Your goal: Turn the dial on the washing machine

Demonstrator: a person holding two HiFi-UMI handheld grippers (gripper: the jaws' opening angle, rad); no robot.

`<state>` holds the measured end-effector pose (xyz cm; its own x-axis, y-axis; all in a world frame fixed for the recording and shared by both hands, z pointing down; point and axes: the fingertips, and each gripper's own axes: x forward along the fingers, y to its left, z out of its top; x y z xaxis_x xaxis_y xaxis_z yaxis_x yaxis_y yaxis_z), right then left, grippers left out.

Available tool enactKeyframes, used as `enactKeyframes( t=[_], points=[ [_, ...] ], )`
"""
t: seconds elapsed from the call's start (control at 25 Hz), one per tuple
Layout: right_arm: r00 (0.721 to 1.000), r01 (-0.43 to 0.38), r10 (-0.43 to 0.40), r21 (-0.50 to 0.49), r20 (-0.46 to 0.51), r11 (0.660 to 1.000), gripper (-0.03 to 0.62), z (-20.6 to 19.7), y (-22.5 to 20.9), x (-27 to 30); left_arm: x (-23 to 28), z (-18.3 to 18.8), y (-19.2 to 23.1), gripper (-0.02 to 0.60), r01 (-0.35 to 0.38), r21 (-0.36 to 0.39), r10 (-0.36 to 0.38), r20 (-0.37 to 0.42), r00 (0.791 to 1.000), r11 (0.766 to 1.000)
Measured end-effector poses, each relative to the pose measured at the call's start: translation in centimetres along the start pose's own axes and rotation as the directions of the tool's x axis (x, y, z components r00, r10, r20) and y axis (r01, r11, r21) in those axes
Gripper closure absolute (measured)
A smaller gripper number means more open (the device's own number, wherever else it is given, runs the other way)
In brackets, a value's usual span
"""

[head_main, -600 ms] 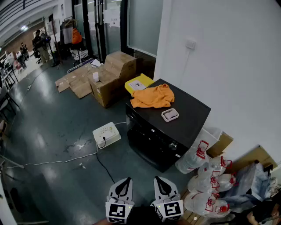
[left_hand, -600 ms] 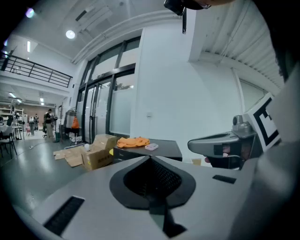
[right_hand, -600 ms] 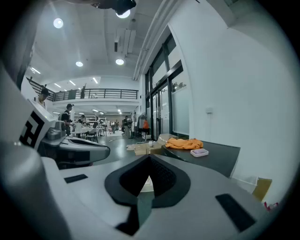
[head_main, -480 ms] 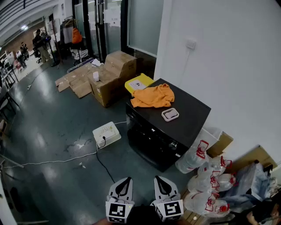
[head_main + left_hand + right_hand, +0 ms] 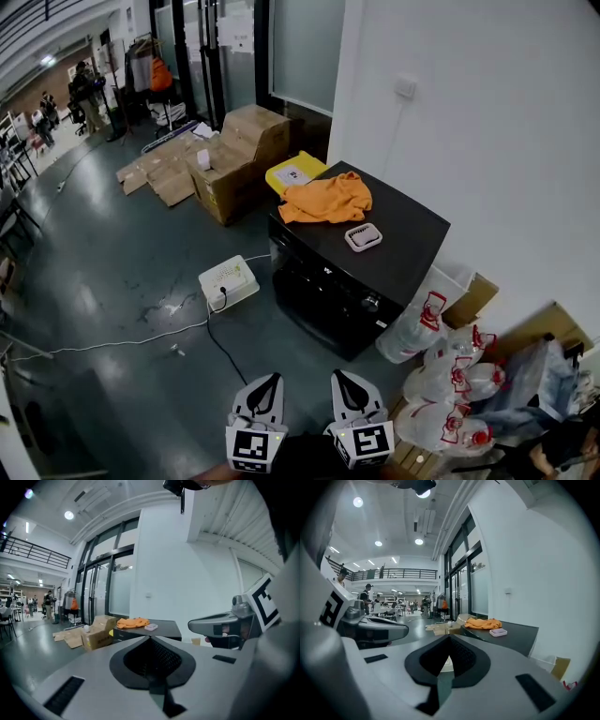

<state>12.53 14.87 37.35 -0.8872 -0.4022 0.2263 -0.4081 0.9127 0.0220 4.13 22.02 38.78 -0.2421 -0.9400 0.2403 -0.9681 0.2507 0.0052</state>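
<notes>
Since the earlier frame only the view is shifted slightly; the left gripper (image 5: 266, 389) and right gripper (image 5: 343, 386) are kept clenched on nothing, well apart from the washing machine (image 5: 412, 246). The dial (image 5: 371, 303) is seen on the front panel, towards its right end in the head view. The machine should be approached first, then one gripper opened, set squarely around the dial and rolled without slipping.
</notes>
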Motion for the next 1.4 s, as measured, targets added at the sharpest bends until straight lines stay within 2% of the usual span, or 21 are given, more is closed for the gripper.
enactKeyframes(
  t=[0.36,0.72,0.76,0.84,1.0,1.2,1.4],
  points=[
    [1.000,0.023,-0.023,0.054,-0.004,0.998,0.579,0.4,1.1,-0.2,-1.6,0.4,1.1,0.571,0.008,0.004,-0.008,0.018,1.000,1.000],
    [0.998,0.054,-0.055,0.031,0.013,0.998,0.573,1.3,3.8,-0.1,-3.4,0.7,3.3,0.565,0.013,0.024,-0.014,0.044,0.999,1.000],
    [0.999,0.053,-0.053,0.032,0.012,0.998,0.558,1.3,4.3,0.0,-3.8,0.6,3.6,0.536,0.015,0.020,-0.016,0.036,0.999,1.000],
    [0.999,0.052,-0.052,0.032,0.015,0.998,0.474,1.4,5.3,0.3,-4.4,0.4,4.3,0.453,0.018,0.015,-0.018,0.017,1.000,1.000],
    [0.998,0.060,-0.060,0.018,0.013,0.998,0.394,0.9,7.5,0.7,-5.6,-0.5,6.0,0.380,0.022,0.033,-0.022,0.013,1.000,0.999],
    [0.998,0.064,-0.064,0.038,0.002,0.997,0.318,0.5,10.2,0.8,-8.1,-1.8,8.0,0.362,0.021,0.030,-0.020,-0.013,1.000,0.999],
    [0.996,0.084,-0.084,0.023,-0.004,0.996,0.280,0.4,12.2,1.0,-10.1,-2.8,9.9,0.359,0.012,0.013,-0.012,-0.010,1.000,1.000]
  ],
)
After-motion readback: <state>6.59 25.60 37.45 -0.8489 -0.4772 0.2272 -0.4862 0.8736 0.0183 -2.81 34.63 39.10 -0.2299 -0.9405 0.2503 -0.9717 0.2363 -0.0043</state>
